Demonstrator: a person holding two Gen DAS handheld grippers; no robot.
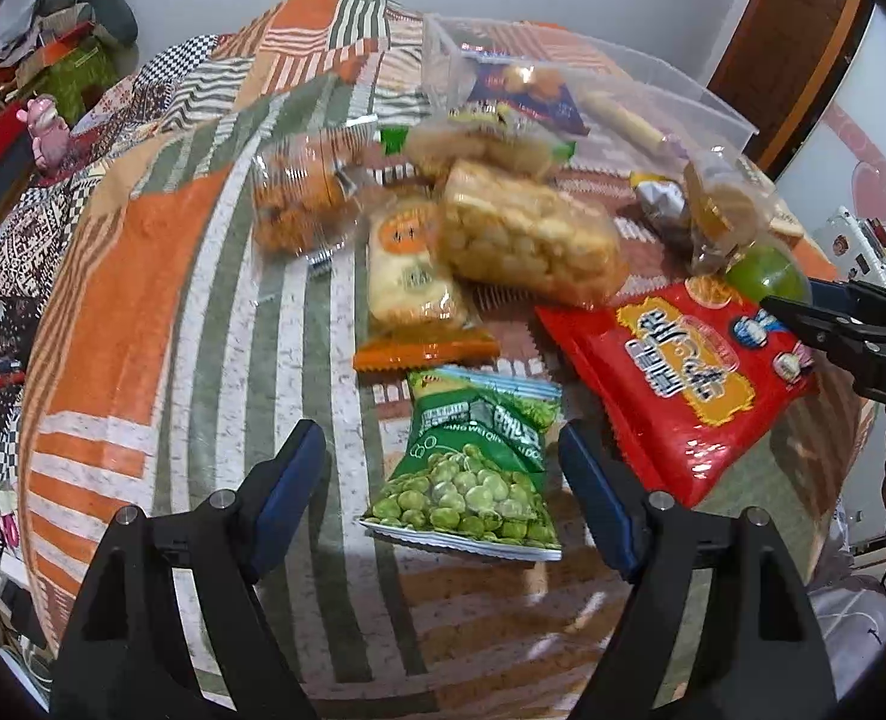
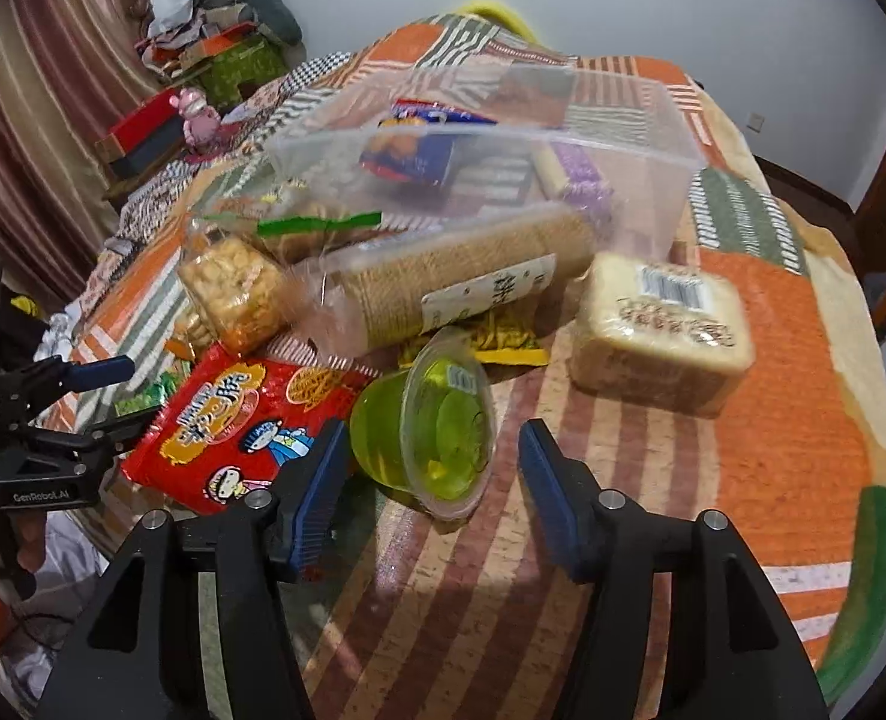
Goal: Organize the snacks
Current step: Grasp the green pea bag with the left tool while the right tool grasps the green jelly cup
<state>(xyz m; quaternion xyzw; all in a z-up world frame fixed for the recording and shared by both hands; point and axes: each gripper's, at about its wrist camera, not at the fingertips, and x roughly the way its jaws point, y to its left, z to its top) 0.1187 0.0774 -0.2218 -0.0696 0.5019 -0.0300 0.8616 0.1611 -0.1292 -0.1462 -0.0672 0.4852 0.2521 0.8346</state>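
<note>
The left gripper has its jaws spread wide with the green pea packet lying flat between them, neither blue pad pressing on it; the packet sits apart from the heap at the near edge of the pile, so it looks like the easiest one to pick off first. The right gripper also has its jaws spread, and the green jelly cup lies tipped on its side just ahead of and between them, its rim turned toward the camera and close to the left pad without being pinched. The red noodle packet lies just left of those jaws, partly under the cup's side. Beyond both sets of jaws the remaining snacks are bunched in a loose pile, among them a long roll of biscuits and a wrapped block of cake off to the right. Farther ahead stands the clear plastic bin, already holding a blue packet, which is presumably where the snacks are meant to go, so most of the sorting appears still to be done. Everything rests on a bed covered with a patchwork blanket of orange, green and striped panels, soft and uneven, so flat packets may sink slightly. Behind it are a pale wall, a curtain at left and clutter piled at the bed's far corner.
</note>
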